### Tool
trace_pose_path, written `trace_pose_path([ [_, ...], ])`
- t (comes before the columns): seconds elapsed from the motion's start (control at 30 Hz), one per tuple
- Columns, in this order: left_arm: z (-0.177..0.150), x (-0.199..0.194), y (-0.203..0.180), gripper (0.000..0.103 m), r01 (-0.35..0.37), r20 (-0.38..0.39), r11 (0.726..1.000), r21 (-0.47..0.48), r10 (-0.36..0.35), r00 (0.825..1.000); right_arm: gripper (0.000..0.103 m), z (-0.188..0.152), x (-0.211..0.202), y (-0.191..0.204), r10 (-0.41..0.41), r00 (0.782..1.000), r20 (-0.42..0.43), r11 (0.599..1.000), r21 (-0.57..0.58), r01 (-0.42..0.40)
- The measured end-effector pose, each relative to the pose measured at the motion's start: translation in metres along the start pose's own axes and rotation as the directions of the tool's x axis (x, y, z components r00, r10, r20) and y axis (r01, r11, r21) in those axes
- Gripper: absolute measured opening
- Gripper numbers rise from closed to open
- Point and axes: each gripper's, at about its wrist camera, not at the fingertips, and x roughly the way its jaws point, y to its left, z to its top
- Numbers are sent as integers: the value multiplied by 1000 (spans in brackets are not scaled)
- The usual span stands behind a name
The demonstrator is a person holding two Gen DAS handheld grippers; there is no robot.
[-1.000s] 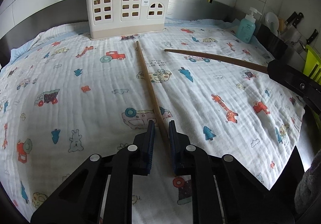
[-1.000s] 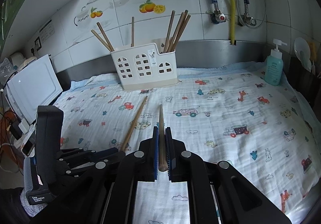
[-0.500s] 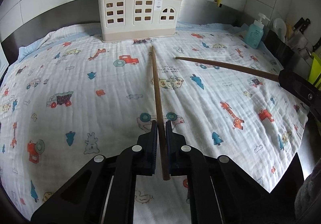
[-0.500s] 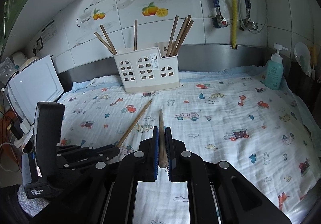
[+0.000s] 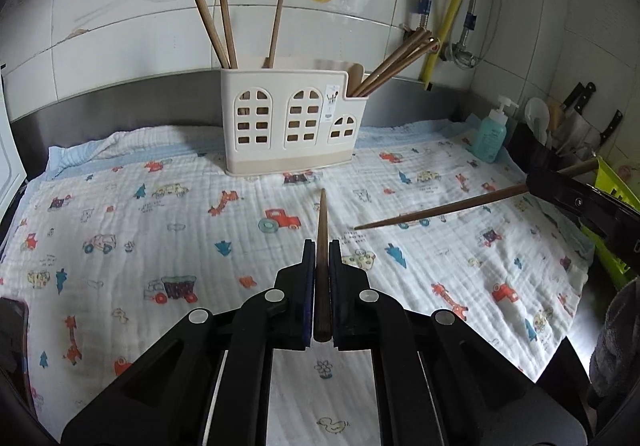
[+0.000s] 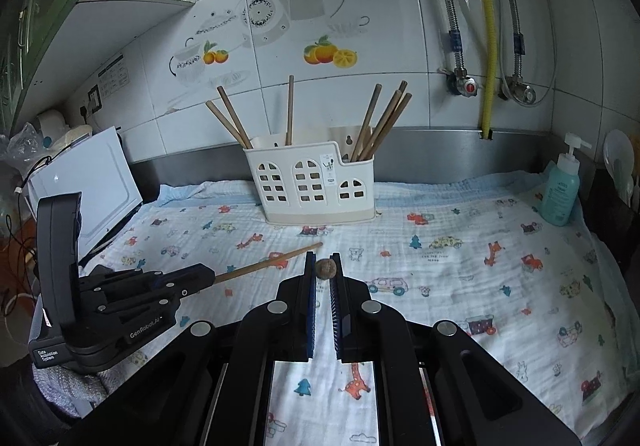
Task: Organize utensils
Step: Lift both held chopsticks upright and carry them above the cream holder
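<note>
Left gripper [image 5: 322, 246] closed on a wooden chopstick [image 5: 321, 230], lower centre of the left wrist view, tip aimed toward the white utensil holder [image 5: 294, 126] at upper centre. Right gripper [image 6: 323, 266] clamped on a second chopstick [image 6: 326, 268], seen end-on at frame centre. Both sticks lifted clear of the patterned cloth [image 5: 160, 214] covering the surface. More chopsticks standing in the holder. Soap bottle [image 6: 560, 194] at right edge.
</note>
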Motion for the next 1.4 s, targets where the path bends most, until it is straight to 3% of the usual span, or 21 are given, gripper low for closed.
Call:
trace_pose_path([
  [0.27,28,-12,6,5,38,72,999,35,-41,997,6,40,10,3,25,1000,5,999,-43,-25],
  [0.73,68,-16,4,5,65,120,990,124,-80,989,6,94,26,0,67,997,31,996,-61,-65],
  [0.97,105,-15,1,5,57,147,985,164,-81,986,6,140,31,-4,77,995,67,994,-78,-72],
  [1.17,139,-16,7,5,44,179,983,178,-76,981,6,174,42,-8,37,996,86,993,-111,-28],
  [1.4,188,-33,7,5,17,268,982,186,-67,961,6,196,55,-17,10,996,86,994,-113,0],
])
